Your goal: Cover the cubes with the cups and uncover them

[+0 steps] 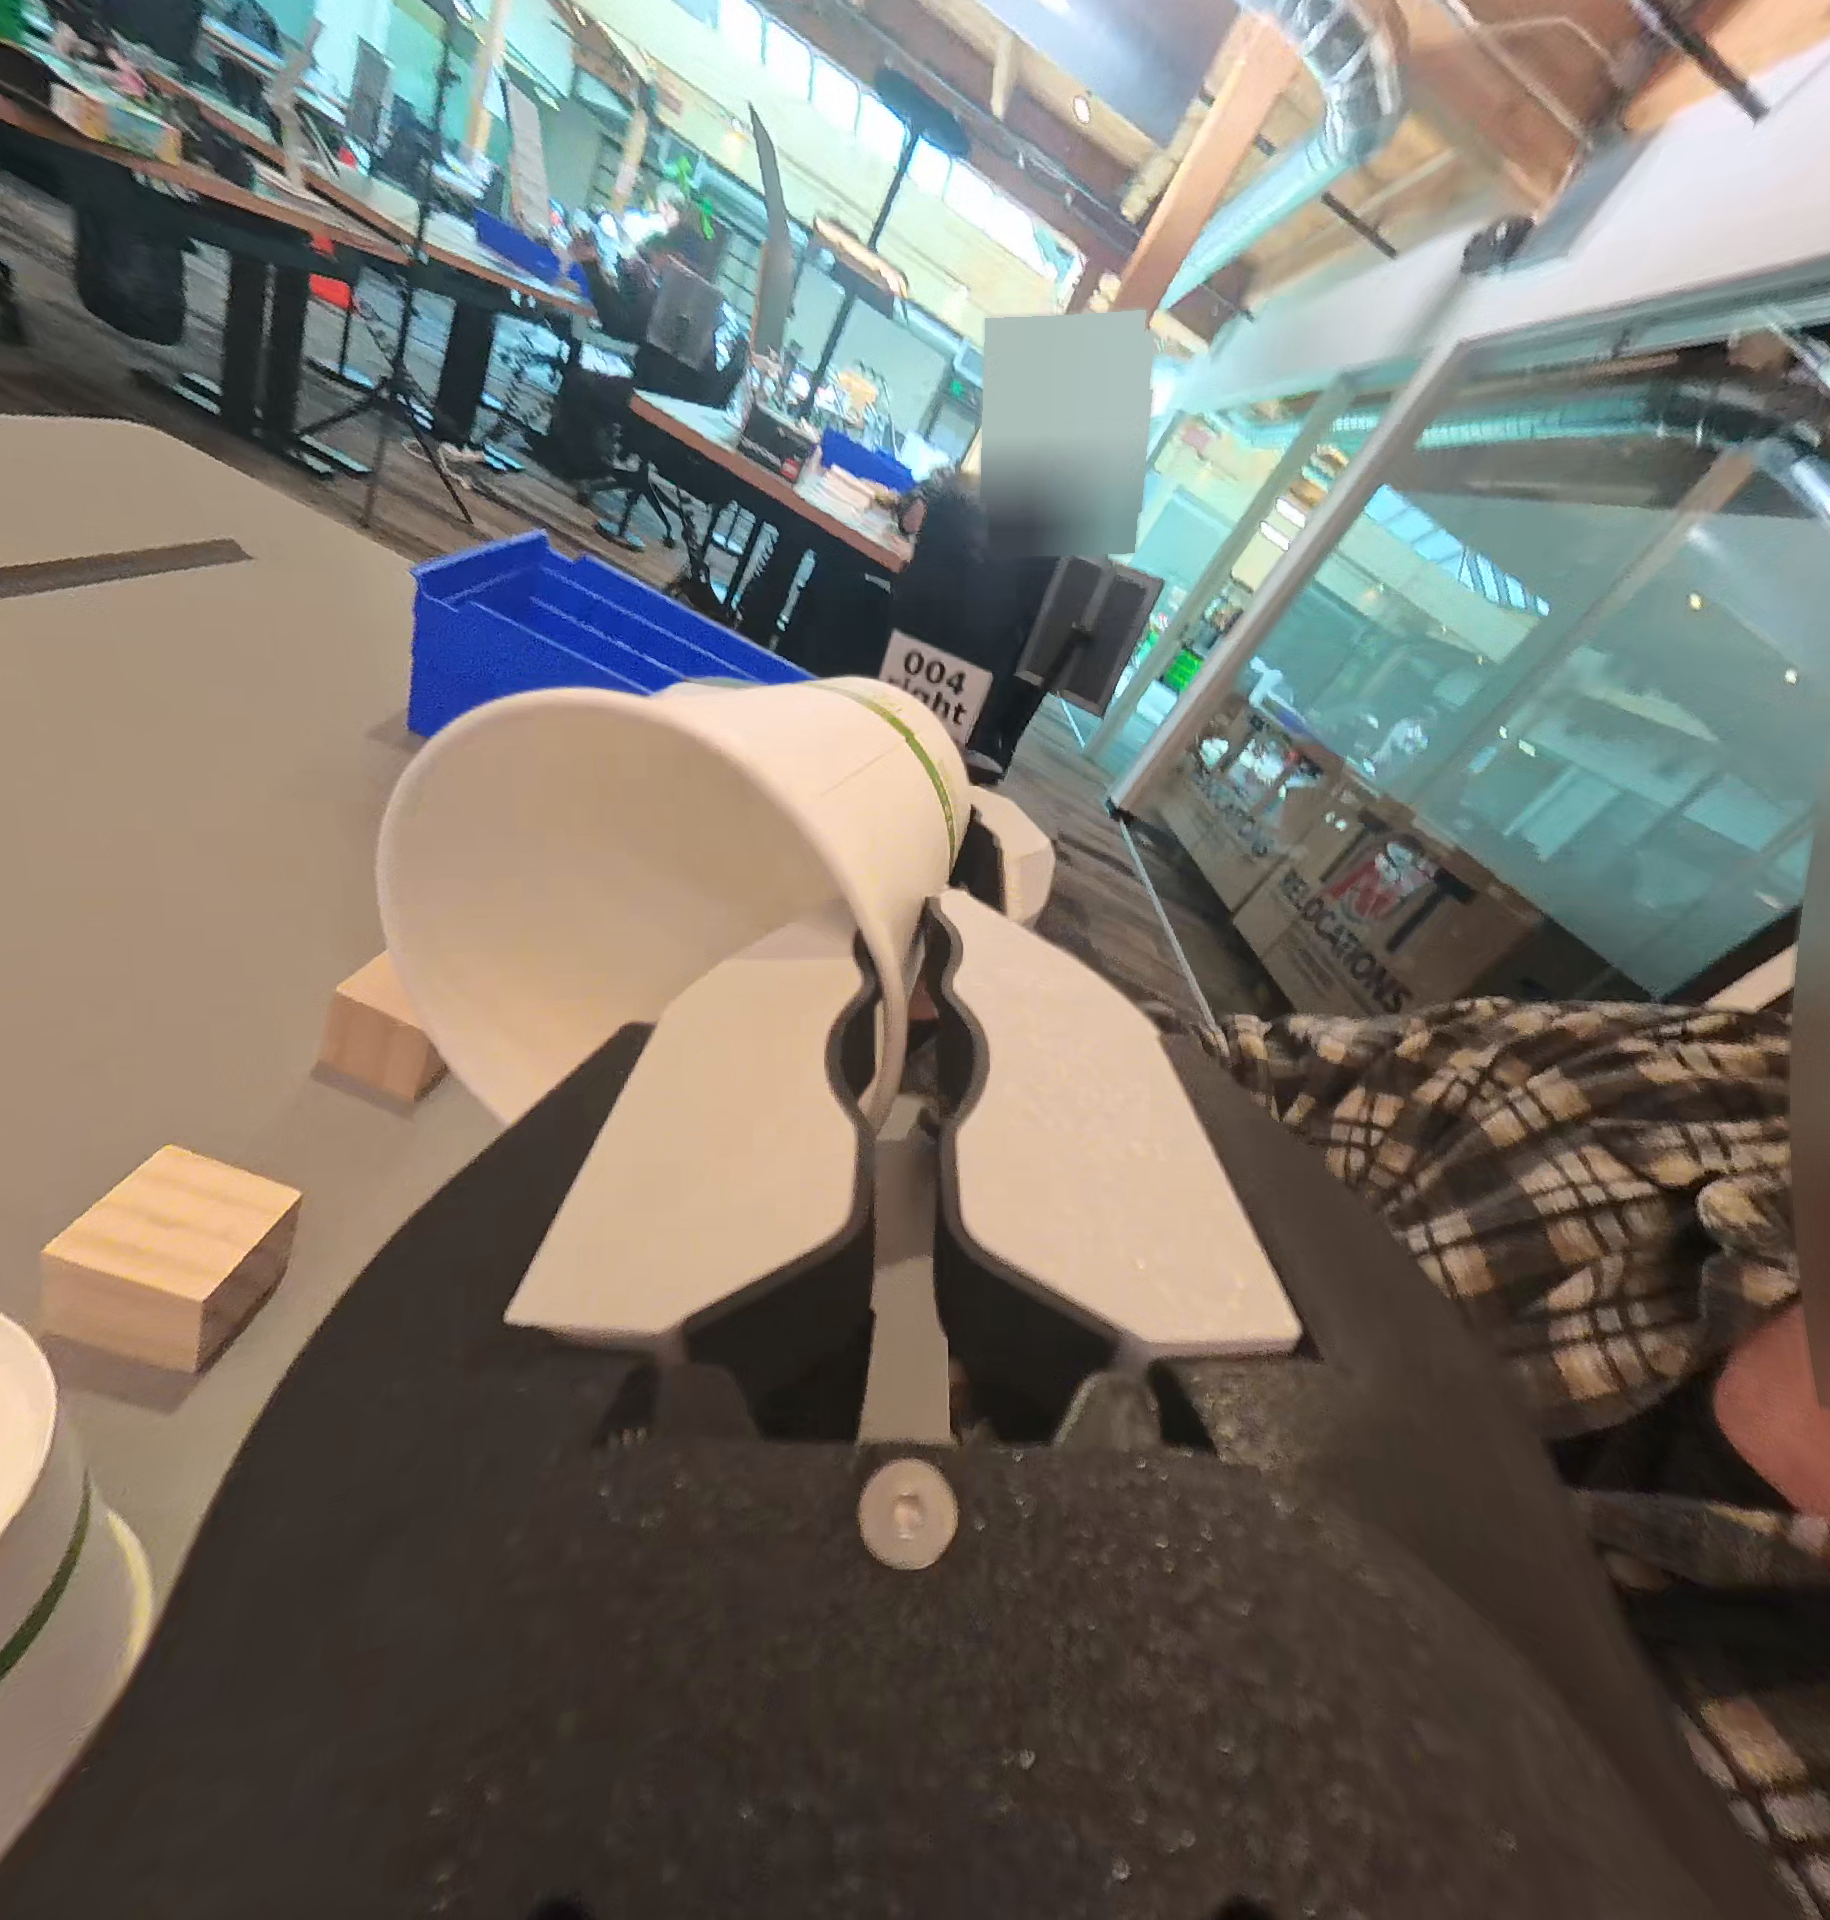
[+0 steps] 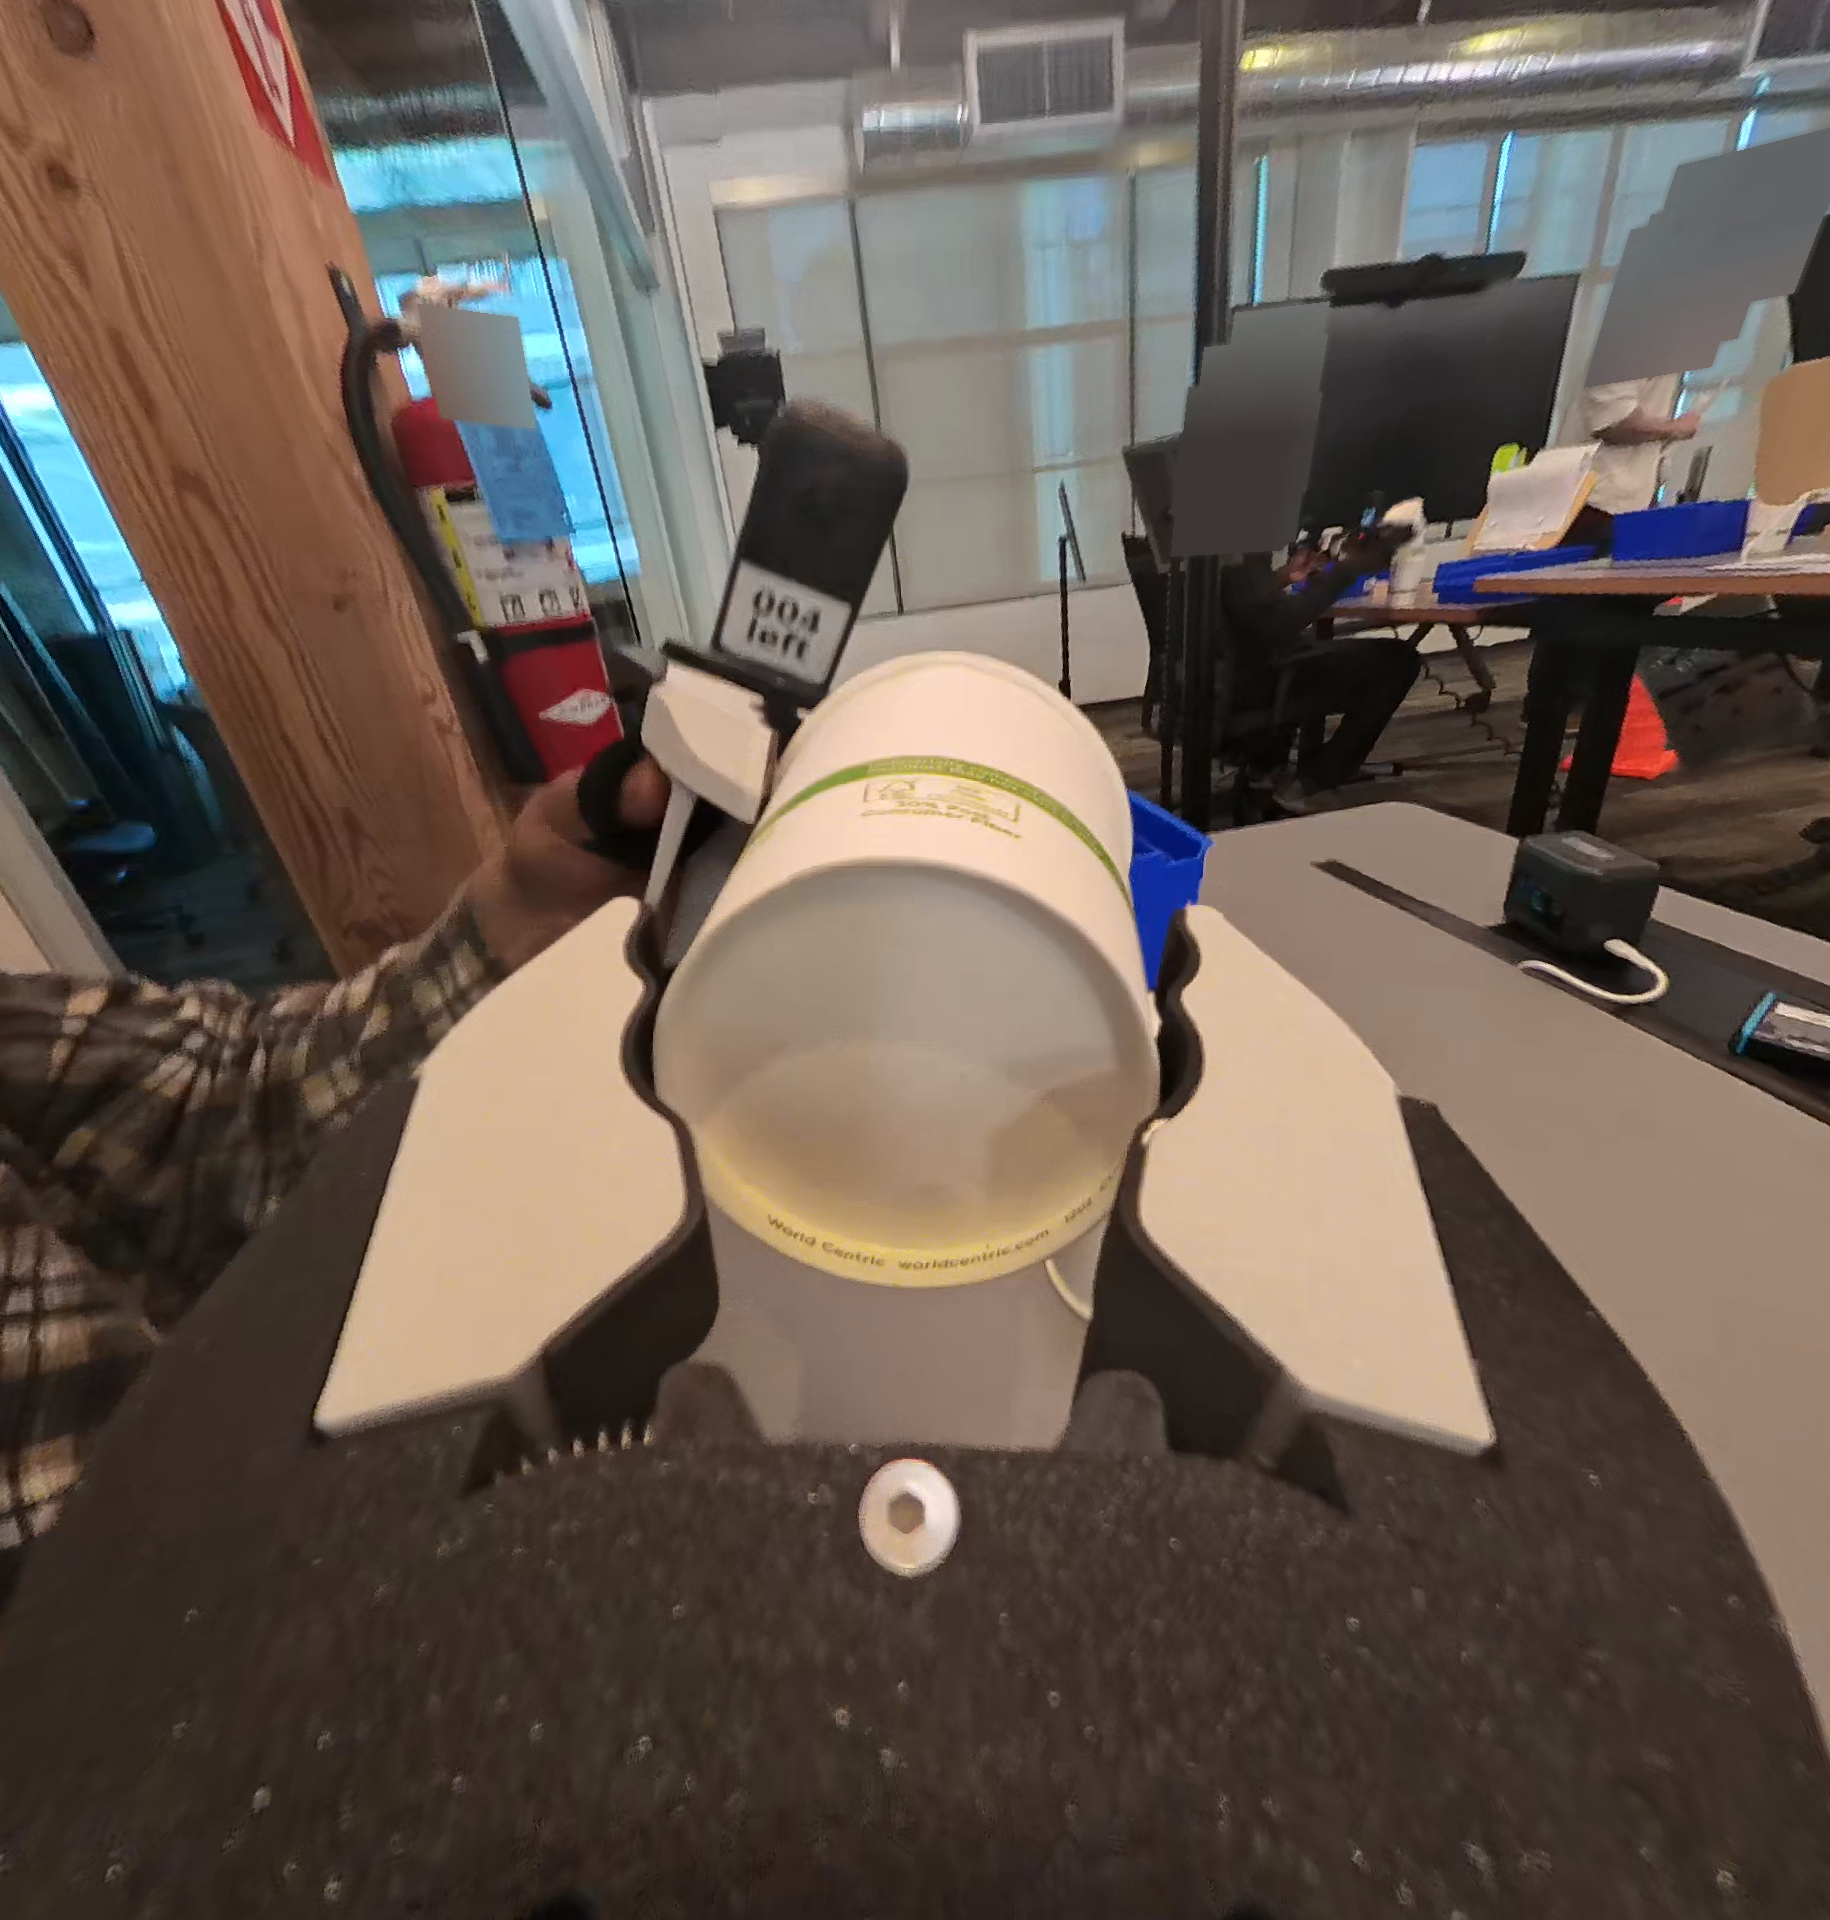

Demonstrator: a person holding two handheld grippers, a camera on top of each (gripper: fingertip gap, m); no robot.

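My left gripper [image 1: 906, 971] is nearly closed, its white fingers [image 1: 1077, 1132] pinching the rim wall of a white paper cup [image 1: 672, 862] with one finger inside the mouth and one outside. The cup is lifted off the grey table [image 1: 142, 831] and tipped on its side, its open mouth turned back toward the left wrist camera.

My right gripper [image 2: 906, 1013] is spread about as wide as the cup's base and clamps the same cup [image 2: 921, 935] by its lower end, a finger on each side; from the right wrist view the recessed bottom faces the camera and a thin green band runs round the body. Both tools hold this one cup in the air between them.

Below it on the table lie two bare wooden cubes: one [image 1: 381, 1029] partly hidden under the cup's rim, the other [image 1: 168, 1252] nearer to me. A second white cup [image 1: 17, 1507] stands upside down at the lower left edge, near the closer cube. A blue plastic bin [image 1: 578, 644] sits farther back on the table.
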